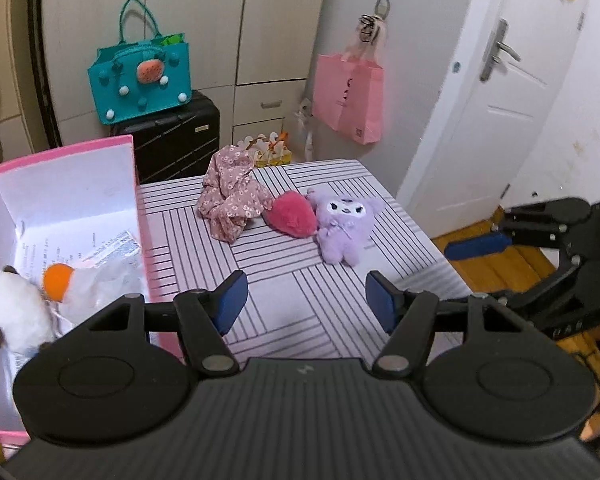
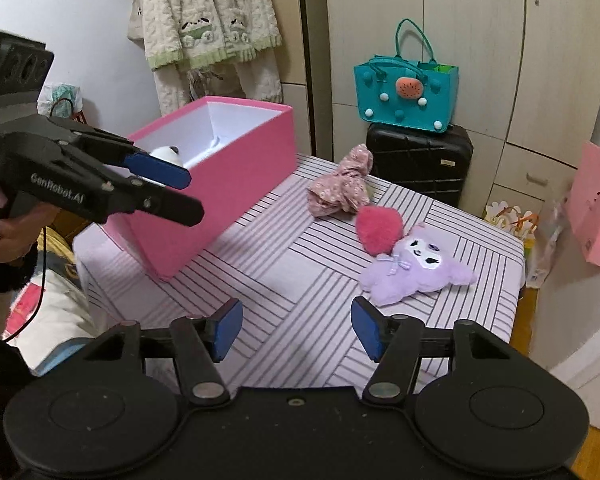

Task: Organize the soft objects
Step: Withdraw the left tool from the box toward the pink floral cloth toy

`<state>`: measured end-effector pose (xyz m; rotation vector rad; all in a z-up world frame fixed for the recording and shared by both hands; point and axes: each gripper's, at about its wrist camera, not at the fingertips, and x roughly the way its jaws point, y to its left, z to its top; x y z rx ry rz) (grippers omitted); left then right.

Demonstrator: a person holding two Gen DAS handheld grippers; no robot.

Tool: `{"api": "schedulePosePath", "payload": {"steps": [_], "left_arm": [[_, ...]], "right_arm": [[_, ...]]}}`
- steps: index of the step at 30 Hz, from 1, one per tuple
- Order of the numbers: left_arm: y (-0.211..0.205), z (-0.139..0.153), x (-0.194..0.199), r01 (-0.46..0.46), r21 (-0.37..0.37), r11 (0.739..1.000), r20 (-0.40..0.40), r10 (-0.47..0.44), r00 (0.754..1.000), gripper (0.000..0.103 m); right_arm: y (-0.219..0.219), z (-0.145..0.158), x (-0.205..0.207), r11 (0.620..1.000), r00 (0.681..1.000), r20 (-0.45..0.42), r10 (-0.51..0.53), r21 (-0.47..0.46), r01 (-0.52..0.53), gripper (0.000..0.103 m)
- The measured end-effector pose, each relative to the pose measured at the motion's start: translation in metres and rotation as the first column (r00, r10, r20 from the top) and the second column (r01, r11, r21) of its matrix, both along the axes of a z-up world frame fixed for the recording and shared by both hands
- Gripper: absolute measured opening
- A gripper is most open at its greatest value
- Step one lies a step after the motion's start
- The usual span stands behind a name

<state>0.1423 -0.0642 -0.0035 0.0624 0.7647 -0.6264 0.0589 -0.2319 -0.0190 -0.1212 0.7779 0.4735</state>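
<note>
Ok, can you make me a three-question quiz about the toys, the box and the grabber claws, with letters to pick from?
1. Where is the white plush?
A) in the pink box
B) on the suitcase
C) on the floor

2. How many soft things lie on the striped table?
A) one
B) three
C) five

3. The right gripper is:
A) holding the purple plush
B) open and empty
C) inside the box

Answers: 1 A, it sits inside the box walls. 2 B, floral cloth, pink heart, purple plush. 3 B, its jaws stand apart over bare table.
</note>
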Motion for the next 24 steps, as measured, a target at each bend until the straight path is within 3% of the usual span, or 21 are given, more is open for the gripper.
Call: {"api": "schedulePosePath", "payload": {"steps": [6, 15, 18, 24], "left_arm": [[-0.018, -0.017, 0.022, -0.056, -0.014, 0.998, -0.005, 0.056, 0.998, 0.064], [-0.049, -0.031, 0.05, -0.181, 0.034, 0.983, 0.1, 0.177, 0.979, 0.063], [-0.06, -0.04, 0.063, -0.225, 0.066, 0.972, 0.129, 0.216, 0.968, 0.063], [-0.071, -0.053, 0.097, -0.298, 0.044, 0.953, 0.126, 0.291, 0.948, 0.062]], "right_arm": [[0.005, -0.014, 0.028, 0.998, 0.996, 0.082, 0.04, -0.044, -0.037, 0.065], [0.01, -0.046, 0.07, 0.991, 0.961, 0.259, 0.095, -0.121, -0.065, 0.071], [0.011, -0.057, 0.087, 0.99, 0.957, 0.273, 0.094, -0.129, -0.061, 0.071], [0.009, -0.079, 0.12, 0.989, 0.966, 0.239, 0.098, -0.132, -0.068, 0.071]]}}
